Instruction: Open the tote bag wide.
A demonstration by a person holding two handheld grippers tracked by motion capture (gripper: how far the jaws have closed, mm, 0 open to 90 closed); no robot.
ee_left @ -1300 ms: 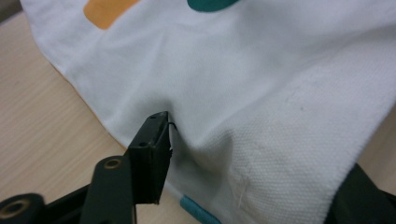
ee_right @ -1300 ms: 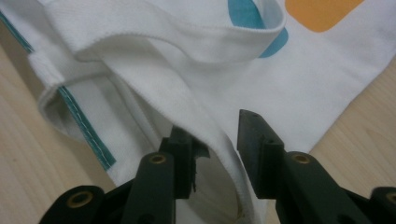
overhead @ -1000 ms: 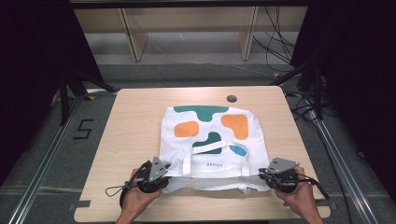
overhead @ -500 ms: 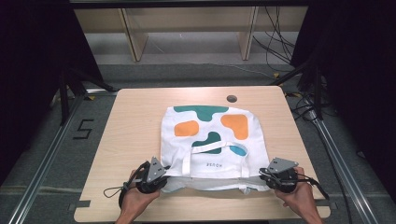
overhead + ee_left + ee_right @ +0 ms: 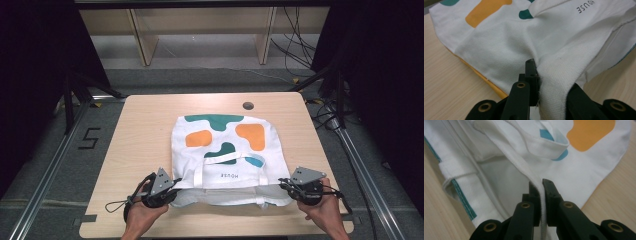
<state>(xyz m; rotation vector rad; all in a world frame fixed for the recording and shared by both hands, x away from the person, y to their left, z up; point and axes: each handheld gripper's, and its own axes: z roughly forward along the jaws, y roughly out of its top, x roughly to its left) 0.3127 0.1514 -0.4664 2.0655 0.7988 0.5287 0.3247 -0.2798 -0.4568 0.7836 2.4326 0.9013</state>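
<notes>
Nearest the person, the left gripper (image 5: 171, 186) and the right gripper (image 5: 286, 185) each pinch the tote bag (image 5: 225, 150) by its open hem, jaws closed tight on the white cloth at either near corner. Over the last second both hands have barely shifted — the hem hangs a little slack between them, so the lift or spread looks only just begun. Beyond the hem, the bag's printed body lies flat mid-table (image 5: 145, 130), short of the round hole (image 5: 248, 105).

Fabric of the tote bag (image 5: 506, 60) covers the left gripper's (image 5: 537, 75) right-hand jaw tip.
</notes>
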